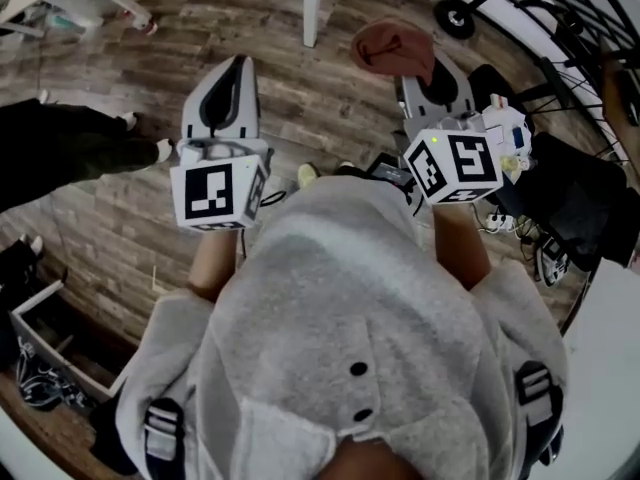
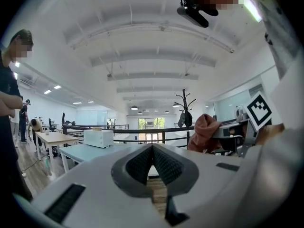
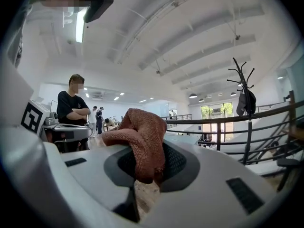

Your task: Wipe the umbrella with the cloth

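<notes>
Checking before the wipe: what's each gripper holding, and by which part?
Right gripper pinches the cloth by a bunched fold; left gripper is shut, empty.

text: none legible | brands, numbers: none | signs: black-and-white square coded markers, no letters, on white left cube (image 1: 215,193) of left gripper (image 1: 232,68) and white right cube (image 1: 455,166) of right gripper (image 1: 418,68)

Cloth (image 3: 142,139) rust-brown; left claw (image 2: 152,147) white w/ blk-wht marker cube (image 1: 215,193); hoodie (image 1: 340,298) grey.
</notes>
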Action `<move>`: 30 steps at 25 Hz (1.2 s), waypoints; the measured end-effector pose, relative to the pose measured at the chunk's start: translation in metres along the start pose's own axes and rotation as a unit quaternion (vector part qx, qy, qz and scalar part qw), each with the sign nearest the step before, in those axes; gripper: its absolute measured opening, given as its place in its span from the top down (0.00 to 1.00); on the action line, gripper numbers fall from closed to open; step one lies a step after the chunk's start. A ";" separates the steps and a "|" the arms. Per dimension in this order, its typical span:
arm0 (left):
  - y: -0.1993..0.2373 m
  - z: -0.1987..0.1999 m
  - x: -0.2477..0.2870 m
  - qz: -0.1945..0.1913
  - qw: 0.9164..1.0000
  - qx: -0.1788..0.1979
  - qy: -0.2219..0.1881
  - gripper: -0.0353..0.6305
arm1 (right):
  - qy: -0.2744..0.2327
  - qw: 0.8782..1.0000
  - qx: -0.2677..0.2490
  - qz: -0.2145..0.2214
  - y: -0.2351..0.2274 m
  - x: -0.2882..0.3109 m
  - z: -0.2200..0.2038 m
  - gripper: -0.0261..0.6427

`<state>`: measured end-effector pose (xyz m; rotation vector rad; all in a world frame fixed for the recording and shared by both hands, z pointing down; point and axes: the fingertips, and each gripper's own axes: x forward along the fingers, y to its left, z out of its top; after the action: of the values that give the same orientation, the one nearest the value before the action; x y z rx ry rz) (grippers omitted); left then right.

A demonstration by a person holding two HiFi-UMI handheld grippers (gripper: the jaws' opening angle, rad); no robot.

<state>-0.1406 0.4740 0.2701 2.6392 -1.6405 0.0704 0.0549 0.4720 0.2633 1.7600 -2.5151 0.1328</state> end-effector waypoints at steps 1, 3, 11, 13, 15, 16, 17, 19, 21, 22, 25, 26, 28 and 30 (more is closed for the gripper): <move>0.003 -0.001 0.000 -0.003 1.000 -0.002 0.000 0.92 | 0.001 1.000 -0.002 -0.005 0.002 0.001 0.000 0.85; 0.009 0.000 -0.002 -0.006 1.000 -0.007 0.000 0.92 | 0.006 1.000 0.001 -0.011 0.005 0.004 0.000 0.85; 0.021 -0.005 0.004 -0.009 1.000 -0.001 -0.003 0.92 | 0.012 1.000 0.000 -0.011 0.011 0.019 -0.006 0.85; 0.022 -0.005 0.011 -0.007 1.000 -0.001 -0.006 0.92 | 0.013 1.000 0.000 -0.008 0.007 0.026 -0.009 0.85; 0.025 -0.004 0.023 -0.004 1.000 0.000 -0.009 0.92 | 0.011 1.000 0.002 -0.008 -0.001 0.037 -0.008 0.85; 0.027 -0.004 0.029 -0.003 1.000 0.001 -0.009 0.92 | 0.010 1.000 0.004 -0.008 -0.005 0.043 -0.008 0.85; 0.029 -0.003 0.036 -0.002 1.000 0.002 -0.008 0.92 | 0.009 1.000 0.004 -0.008 -0.009 0.050 -0.006 0.85; 0.033 -0.002 0.051 -0.003 1.000 0.007 -0.006 0.92 | 0.009 1.000 0.002 -0.008 -0.017 0.064 -0.004 0.85; 0.034 -0.002 0.070 -0.005 1.000 0.010 -0.005 0.92 | 0.009 1.000 0.002 -0.008 -0.028 0.079 -0.002 0.85; 0.035 -0.002 0.080 -0.005 1.000 0.012 -0.003 0.92 | 0.009 1.000 0.002 -0.007 -0.035 0.087 -0.001 0.85; 0.041 -0.003 0.113 -0.008 1.000 0.015 0.008 0.92 | 0.010 1.000 0.002 -0.007 -0.052 0.115 0.003 0.85; 0.044 -0.003 0.123 -0.008 1.000 0.016 0.014 0.92 | 0.011 1.000 0.003 -0.006 -0.058 0.125 0.005 0.85; 0.049 0.001 0.145 -0.006 1.000 0.016 0.017 0.92 | 0.013 1.000 0.005 -0.004 -0.070 0.144 0.008 0.85; 0.053 0.004 0.167 -0.003 1.000 0.014 0.017 0.92 | 0.015 1.000 0.008 -0.001 -0.082 0.162 0.008 0.85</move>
<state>-0.1144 0.3005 0.2756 2.6478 -1.6338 0.1369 0.0766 0.2915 0.2749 1.7530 -2.4991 0.1789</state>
